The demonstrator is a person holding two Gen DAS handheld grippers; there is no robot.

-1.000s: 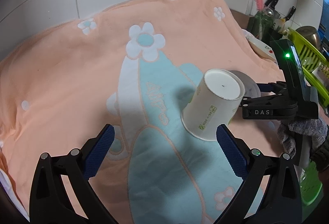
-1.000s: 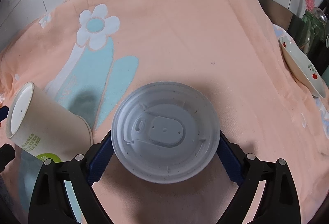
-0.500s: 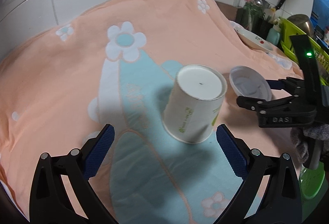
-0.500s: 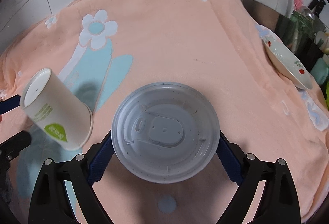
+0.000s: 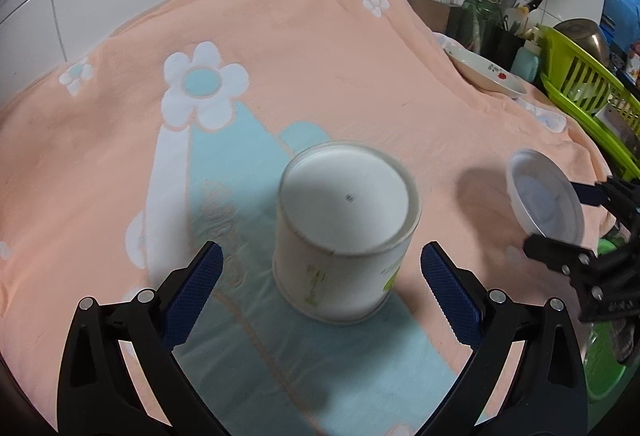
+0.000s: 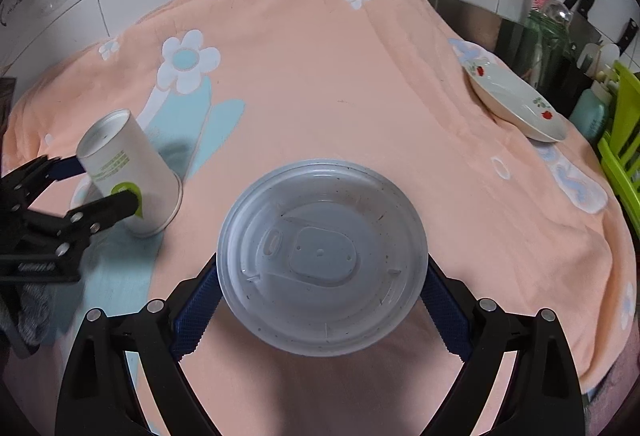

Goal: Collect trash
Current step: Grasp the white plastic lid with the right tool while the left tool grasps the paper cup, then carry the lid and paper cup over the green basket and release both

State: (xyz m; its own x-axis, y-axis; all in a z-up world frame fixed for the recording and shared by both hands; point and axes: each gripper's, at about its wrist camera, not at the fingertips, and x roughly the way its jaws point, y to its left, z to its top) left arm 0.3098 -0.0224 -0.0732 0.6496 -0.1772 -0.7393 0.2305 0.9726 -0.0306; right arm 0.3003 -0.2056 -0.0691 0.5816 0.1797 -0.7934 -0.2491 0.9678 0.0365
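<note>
Right claw (image 6: 320, 288) is clamped on lid (image 6: 322, 256); left claw (image 5: 318, 286) is spread around upturned cup (image 5: 344, 232). Cup may be tipped or crushed if closure is off-centre.

left gripper (image 5: 320, 268): open, straddling upturned paper cup (image 5: 344, 236) | cup: mid-blanket (image 5: 320, 56) | right gripper (image 5: 560, 220): clamping plastic lid (image 5: 544, 196) over blanket's right edge

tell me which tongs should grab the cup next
Left. The left tongs are open with the upside-down cup right between them, while the right tongs already hold the lid.
</note>
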